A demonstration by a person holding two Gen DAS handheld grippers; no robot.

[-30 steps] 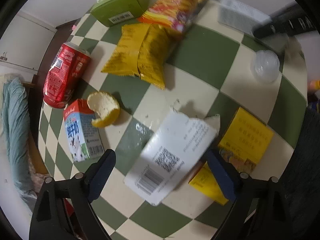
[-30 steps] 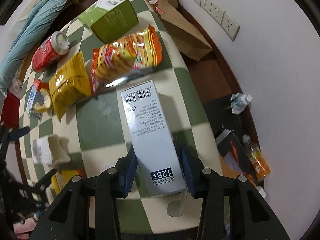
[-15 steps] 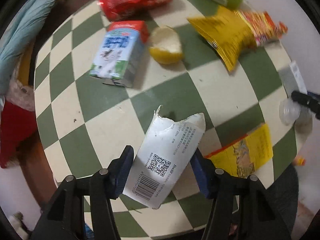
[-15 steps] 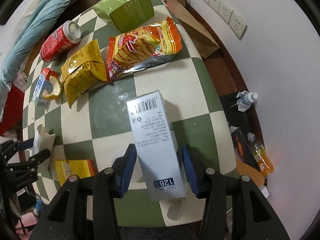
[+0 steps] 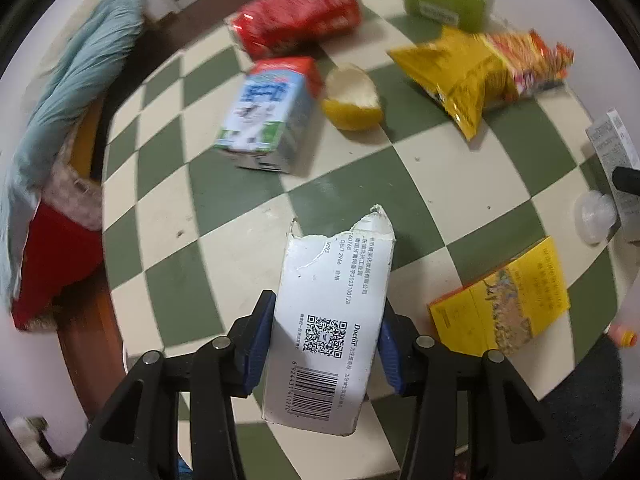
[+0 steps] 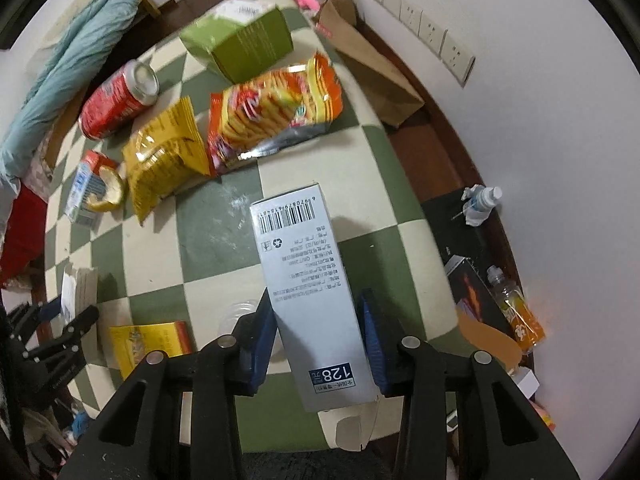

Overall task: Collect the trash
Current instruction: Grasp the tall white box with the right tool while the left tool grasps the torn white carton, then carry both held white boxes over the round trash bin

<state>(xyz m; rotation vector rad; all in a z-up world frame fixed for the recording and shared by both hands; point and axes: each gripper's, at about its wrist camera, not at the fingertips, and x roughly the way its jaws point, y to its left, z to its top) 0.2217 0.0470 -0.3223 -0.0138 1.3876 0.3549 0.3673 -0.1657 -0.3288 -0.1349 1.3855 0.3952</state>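
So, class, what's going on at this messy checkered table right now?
A person is clearing trash with two handheld grippers. The left gripper is closing on a torn white carton, its pads at the carton's sides. The right gripper is closing around a long grey box. A red can, milk carton, fruit peel and snack bags lie uncollected on the table.

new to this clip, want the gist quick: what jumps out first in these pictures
Two boxes caught between closing jaws: a torn white box in the left hand-held gripper and a long grey box in the right hand-held gripper. Behind them the green-checked table is strewn with a red can, snack bags and a green box.
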